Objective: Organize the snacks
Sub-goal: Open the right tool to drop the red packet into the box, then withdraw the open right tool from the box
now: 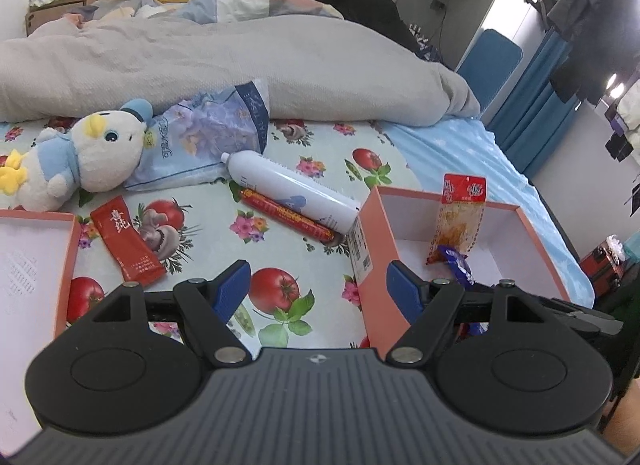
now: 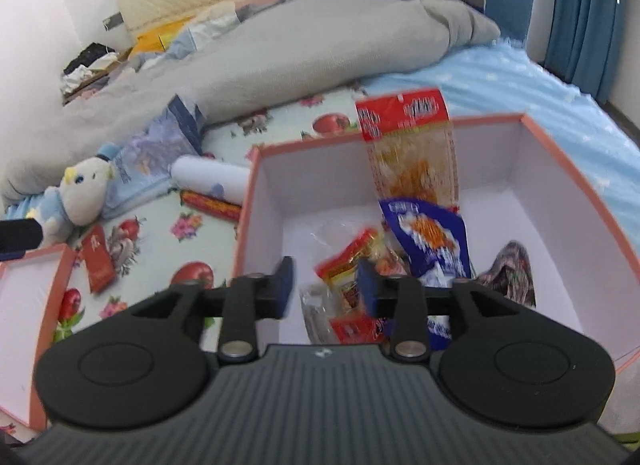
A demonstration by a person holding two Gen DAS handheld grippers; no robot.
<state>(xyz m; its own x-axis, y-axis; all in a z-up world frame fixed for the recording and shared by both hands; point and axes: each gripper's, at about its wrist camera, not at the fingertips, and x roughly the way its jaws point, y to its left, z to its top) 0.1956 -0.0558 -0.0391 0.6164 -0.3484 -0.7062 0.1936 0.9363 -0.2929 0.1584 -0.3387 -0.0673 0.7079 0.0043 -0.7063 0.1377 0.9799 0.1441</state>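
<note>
An orange box (image 1: 374,233) (image 2: 560,169) with a white inside stands on the bed and holds several snack packets. A tall clear packet with a red top (image 1: 460,213) (image 2: 412,149) leans upright in it, with a blue packet (image 1: 458,263) (image 2: 432,237) in front. A red sachet (image 1: 126,243) (image 2: 97,259) and a long red sausage stick (image 1: 286,215) (image 2: 212,205) lie on the sheet. My left gripper (image 1: 318,285) is open and empty above the sheet, left of the box. My right gripper (image 2: 326,289) is open over the box, above a red packet (image 2: 346,265).
A white spray can (image 1: 288,189) (image 2: 212,179) lies next to the sausage stick. A plush duck (image 1: 76,157) (image 2: 76,195) and a blue tissue pack (image 1: 200,137) lie behind. An orange lid (image 1: 28,265) (image 2: 24,321) is at the left. A grey quilt (image 1: 224,65) covers the far bed.
</note>
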